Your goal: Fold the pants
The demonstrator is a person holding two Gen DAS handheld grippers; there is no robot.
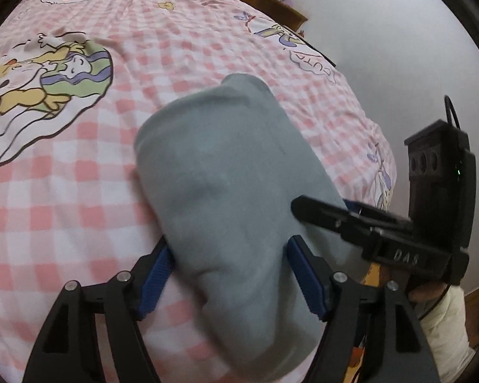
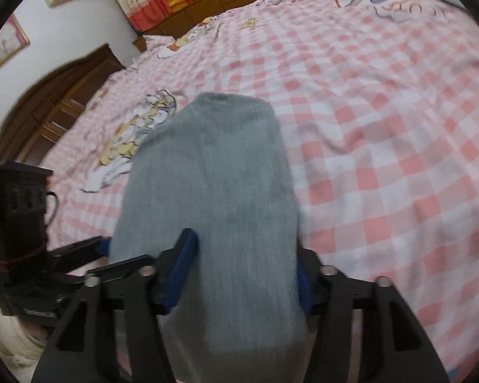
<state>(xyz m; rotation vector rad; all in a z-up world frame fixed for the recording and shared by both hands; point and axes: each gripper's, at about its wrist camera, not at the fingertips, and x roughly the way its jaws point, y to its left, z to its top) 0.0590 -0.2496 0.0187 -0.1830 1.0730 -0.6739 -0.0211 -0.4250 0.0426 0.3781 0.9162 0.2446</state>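
The grey pants [image 1: 226, 191] lie on the bed as a narrow, already doubled strip that runs away from me, far end rounded and flat on the sheet, near end coming back between my two tools. I judge one lengthwise fold is done and the next fold, near end over to far end, is what I am setting up; that is why both tools sit at this same near edge, side by side.

My left gripper [image 1: 230, 274] straddles the strip with its blue pads [image 1: 156, 277] standing apart on either side of the cloth. Whether they press on it I cannot tell; the fabric looks slack between them, not pinched.

My right gripper [image 2: 239, 274] also has the cloth running between its pads. The pad on the left of that view [image 2: 182, 271] lies against the fabric's edge and the other is half hidden behind it, so I cannot say whether this is a real grip.

In the left view the right tool reaches over the strip's edge, close beside my left one. Both point steeply down, to catch the edge low against the bed.

Around it all spreads the pink checked bedsheet [image 2: 383, 159] with cartoon prints, offering room ahead for the fold. A wooden headboard [image 2: 48, 102] stands beyond.
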